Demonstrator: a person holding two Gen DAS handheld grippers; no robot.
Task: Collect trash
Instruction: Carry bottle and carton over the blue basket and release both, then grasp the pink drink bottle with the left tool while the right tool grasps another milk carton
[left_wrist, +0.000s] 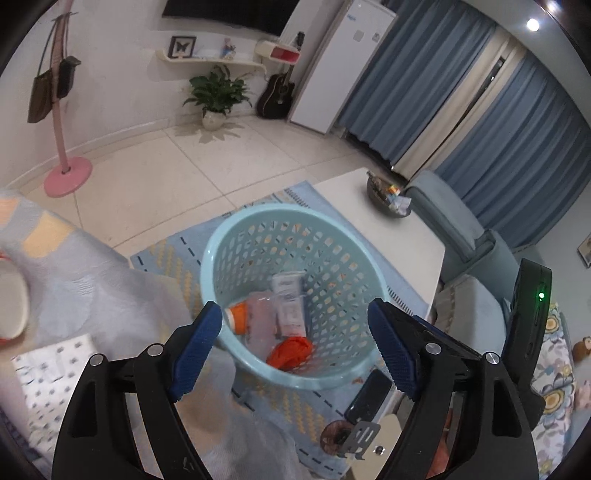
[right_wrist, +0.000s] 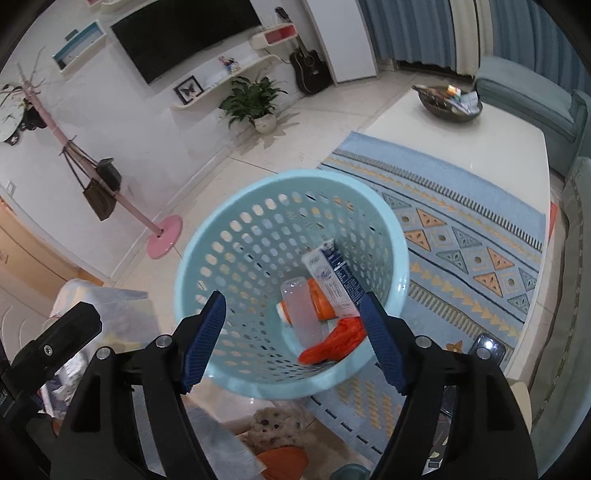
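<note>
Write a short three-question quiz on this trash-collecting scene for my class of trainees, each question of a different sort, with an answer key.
1. True or false: the light blue basket stands on the white table.
2. Multiple choice: which item lies lowest in the right wrist view of the basket? A. the milk carton B. the crumpled orange bag C. the clear plastic cup
3. Fill in: the left gripper and the right gripper both hover over the basket with jaws ____ and nothing between them.

Key:
1. False: it stands partly on the patterned rug, beside the table.
2. B
3. open
</note>
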